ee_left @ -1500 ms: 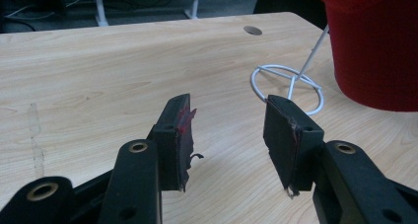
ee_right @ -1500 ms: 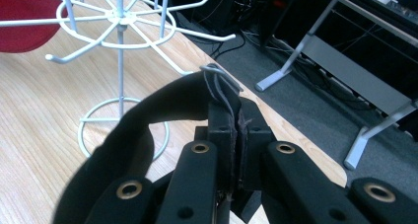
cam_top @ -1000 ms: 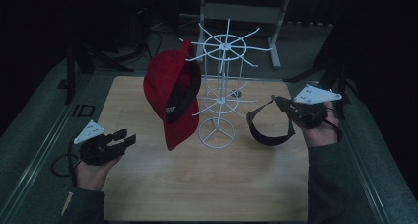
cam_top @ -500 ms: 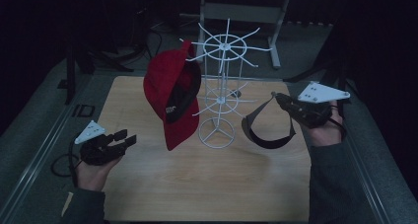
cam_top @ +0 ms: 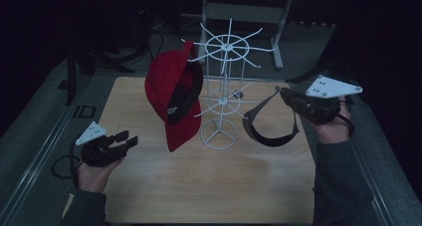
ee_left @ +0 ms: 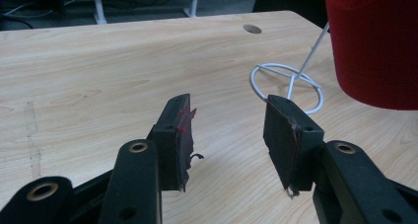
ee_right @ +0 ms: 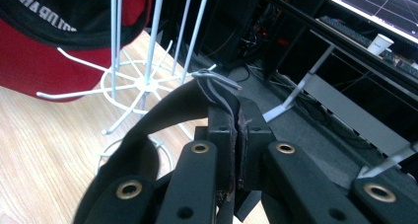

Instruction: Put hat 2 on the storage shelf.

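Gripping black visor [cam_top: 268,124], right claw [cam_top: 280,91]

Red cloth cap [cam_top: 174,99] w/ matt finish, white wire rack [cam_top: 224,91], light wood-grain table [cam_top: 209,181], smooth.

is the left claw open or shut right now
Open. In the left gripper view the left claw has its two jaws standing well apart with bare wooden table showing between them and nothing held; the high view agrees.

Your left gripper [ee_left: 229,140] rises from the bottom of the frame, jaws spread over the wooden table [ee_left: 98,71]. At upper right hangs a red cap [ee_left: 377,46] above the white wire stand's ring base [ee_left: 288,83].
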The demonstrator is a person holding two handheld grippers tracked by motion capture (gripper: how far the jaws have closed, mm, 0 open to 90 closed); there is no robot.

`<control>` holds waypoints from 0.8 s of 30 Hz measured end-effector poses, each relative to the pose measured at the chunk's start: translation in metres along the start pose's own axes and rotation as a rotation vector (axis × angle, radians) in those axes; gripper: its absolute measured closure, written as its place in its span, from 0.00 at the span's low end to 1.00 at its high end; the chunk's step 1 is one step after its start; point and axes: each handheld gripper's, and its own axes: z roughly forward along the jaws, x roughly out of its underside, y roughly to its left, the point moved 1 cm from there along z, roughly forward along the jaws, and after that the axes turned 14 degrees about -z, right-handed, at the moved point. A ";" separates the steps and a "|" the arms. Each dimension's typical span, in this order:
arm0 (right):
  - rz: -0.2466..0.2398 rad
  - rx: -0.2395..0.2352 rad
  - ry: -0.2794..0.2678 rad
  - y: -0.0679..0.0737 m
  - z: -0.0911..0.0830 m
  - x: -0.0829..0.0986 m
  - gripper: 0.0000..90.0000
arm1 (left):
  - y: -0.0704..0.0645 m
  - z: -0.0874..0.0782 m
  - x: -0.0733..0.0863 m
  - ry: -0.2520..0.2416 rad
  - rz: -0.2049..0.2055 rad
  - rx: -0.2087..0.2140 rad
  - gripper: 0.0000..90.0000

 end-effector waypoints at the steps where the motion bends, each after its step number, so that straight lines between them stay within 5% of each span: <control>1: -0.005 0.001 -0.002 -0.001 -0.001 -0.001 0.97 | 0.000 0.000 0.000 -0.002 0.000 0.000 0.60; 24: -0.034 0.009 -0.048 -0.013 -0.012 -0.028 0.97 | -0.001 0.001 0.000 0.002 0.003 0.003 0.60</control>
